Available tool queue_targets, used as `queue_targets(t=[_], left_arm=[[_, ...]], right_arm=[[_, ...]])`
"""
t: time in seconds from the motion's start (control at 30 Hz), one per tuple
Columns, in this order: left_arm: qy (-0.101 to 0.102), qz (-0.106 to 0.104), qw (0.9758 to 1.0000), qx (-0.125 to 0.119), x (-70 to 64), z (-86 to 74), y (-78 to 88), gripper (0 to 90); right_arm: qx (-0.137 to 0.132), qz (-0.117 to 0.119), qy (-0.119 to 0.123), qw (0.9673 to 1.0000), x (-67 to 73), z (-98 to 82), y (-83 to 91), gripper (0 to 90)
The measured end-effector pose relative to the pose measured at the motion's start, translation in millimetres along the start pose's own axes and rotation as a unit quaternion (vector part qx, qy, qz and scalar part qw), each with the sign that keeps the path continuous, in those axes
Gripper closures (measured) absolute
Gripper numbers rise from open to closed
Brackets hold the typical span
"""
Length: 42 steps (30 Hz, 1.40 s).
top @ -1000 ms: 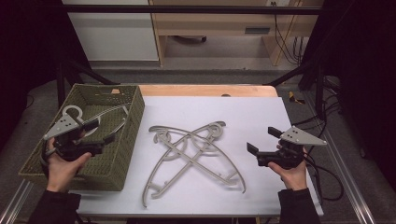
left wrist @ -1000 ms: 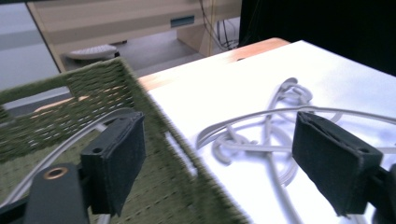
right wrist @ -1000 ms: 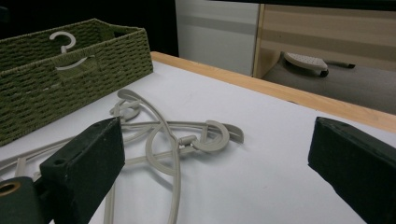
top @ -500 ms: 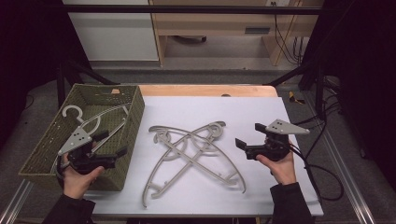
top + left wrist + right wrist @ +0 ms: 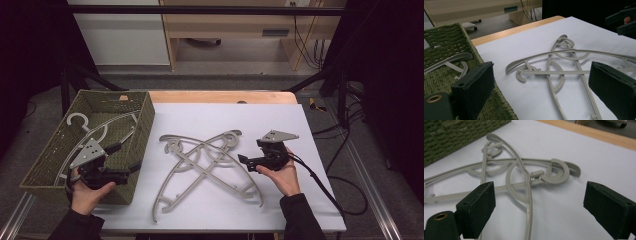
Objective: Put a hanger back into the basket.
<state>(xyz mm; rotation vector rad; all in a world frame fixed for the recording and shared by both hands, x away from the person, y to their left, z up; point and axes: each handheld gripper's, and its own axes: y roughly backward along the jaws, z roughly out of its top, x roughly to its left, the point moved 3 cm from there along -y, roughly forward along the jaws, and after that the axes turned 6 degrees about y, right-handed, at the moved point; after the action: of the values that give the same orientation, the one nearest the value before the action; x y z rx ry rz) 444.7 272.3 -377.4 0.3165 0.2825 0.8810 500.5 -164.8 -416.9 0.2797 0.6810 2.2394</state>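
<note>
Two crossed grey plastic hangers, light, stiff, slippery, lie ahead of the empty, spread right gripper, jaws just narrowing; grasp a thin arm.

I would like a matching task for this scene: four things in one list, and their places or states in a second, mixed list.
Things:
1. woven basket
2. hanger in the basket
3. two crossed hangers
4. right tool

Places or states:
A. lying on the white sheet
B. open, beside the crossed hangers
C. at the table's left edge
D. resting inside green wicker walls

Pairs: 1-C, 2-D, 3-A, 4-B
</note>
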Motion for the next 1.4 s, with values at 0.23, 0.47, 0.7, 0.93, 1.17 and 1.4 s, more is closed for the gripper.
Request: queue_targets(t=[0.23, 0.47, 0.7, 0.93, 1.17, 1.4], left_arm=[[-0.011, 0.003, 0.9999, 0.01, -2.2, -1.8, -3.3, 6.2], [-0.01, 0.003, 0.9999, 0.012, -1.5, -1.3, -2.3, 6.2], [-0.012, 0.004, 0.9998, 0.016, -0.5, -1.6, -2.8, 6.2], [-0.014, 0.007, 0.9997, 0.017, -1.1, -1.1, -2.9, 6.3], [-0.016, 0.008, 0.9997, 0.019, -0.7, -1.5, -3.2, 6.5], [-0.017, 0.008, 0.9996, 0.022, -0.9, -1.8, -3.6, 6.7]], right_arm=[[0.042, 0.007, -0.005, 0.9991, 0.0, -7.0, -6.6, 20.2], [0.088, 0.02, 0.003, 0.9959, 3.9, -16.6, -25.0, 30.4], [0.129, 0.023, 0.011, 0.9913, 8.5, -26.5, -42.2, 39.1], [0.157, 0.023, 0.013, 0.9873, 11.6, -33.6, -53.4, 49.9], [0.171, 0.021, -0.002, 0.985, 12.1, -35.5, -59.3, 65.5], [0.173, 0.034, -0.017, 0.9842, 10.9, -36.1, -61.9, 73.8]])
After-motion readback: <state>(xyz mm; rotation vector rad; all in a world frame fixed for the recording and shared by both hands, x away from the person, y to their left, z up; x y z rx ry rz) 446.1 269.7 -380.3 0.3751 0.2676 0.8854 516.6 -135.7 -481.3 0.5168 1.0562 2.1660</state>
